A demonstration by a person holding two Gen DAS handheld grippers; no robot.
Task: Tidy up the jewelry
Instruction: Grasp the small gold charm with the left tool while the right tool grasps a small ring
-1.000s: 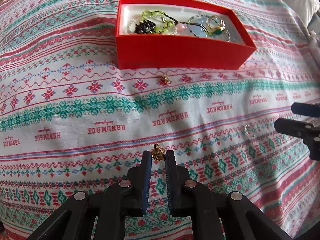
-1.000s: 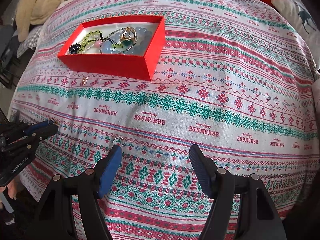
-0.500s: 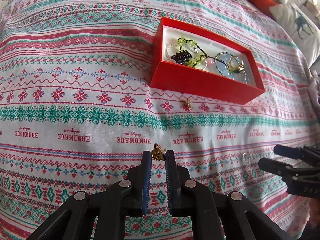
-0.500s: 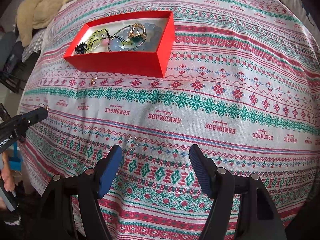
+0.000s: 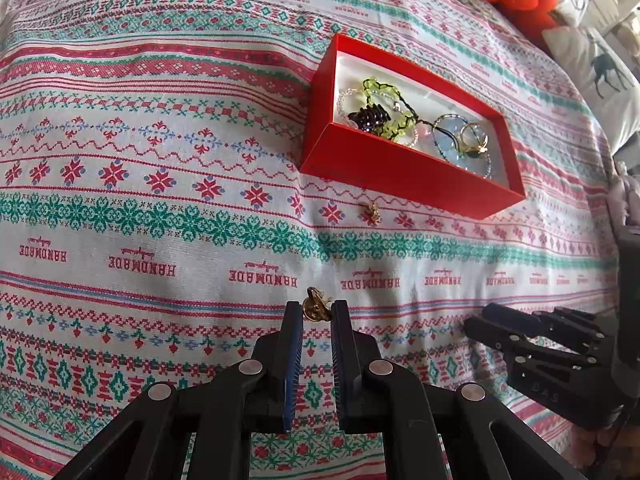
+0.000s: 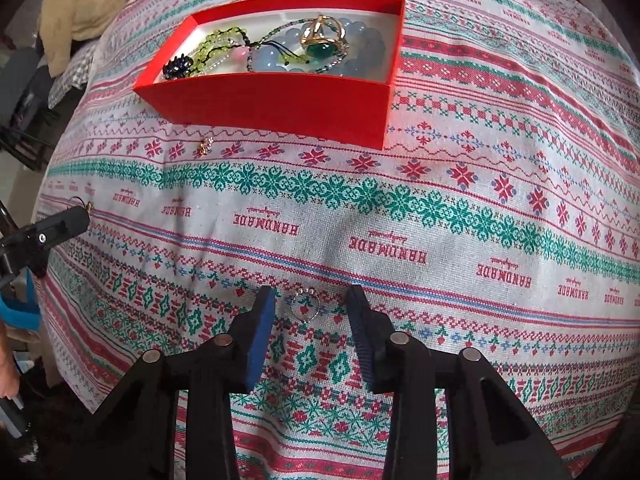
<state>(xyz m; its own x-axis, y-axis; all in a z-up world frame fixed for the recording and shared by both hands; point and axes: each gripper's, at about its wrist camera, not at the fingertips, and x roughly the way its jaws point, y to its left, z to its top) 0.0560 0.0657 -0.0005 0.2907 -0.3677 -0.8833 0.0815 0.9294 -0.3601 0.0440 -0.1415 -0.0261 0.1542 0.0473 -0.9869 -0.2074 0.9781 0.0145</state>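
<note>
One red box (image 5: 404, 176) stands on the patterned cloth (image 5: 140, 208), and it serves here as the landmark. Its inside is white. In it lie several pieces mixed together: one yellow-green bead string (image 6: 216, 46), one dark beaded piece (image 6: 178, 69), one bracelet of pale blue beads (image 6: 276, 58) and one gold ring with a green stone (image 6: 324, 40). How many more pieces lie under these, the pictures do not let one count.

Outside the box three small pieces are visible. One small gold piece (image 5: 373, 212) lies on the cloth just in front of the near wall of the box, not touching it. One gold earring (image 5: 314, 308) is further from the box, toward the cameras; the left gripper (image 5: 316, 314) pinches it between the tips of its two fingers, which are drawn close together around it. One thin silver ring (image 6: 306, 305) with little stones lies flat on the cloth, also well in front of the box.

The right gripper (image 6: 310, 312) is low over this silver ring. Its two fingers are spread, one at each side of the ring, and neither touches it. In the left wrist view the right gripper appears at the right edge, well apart from the box.
</note>
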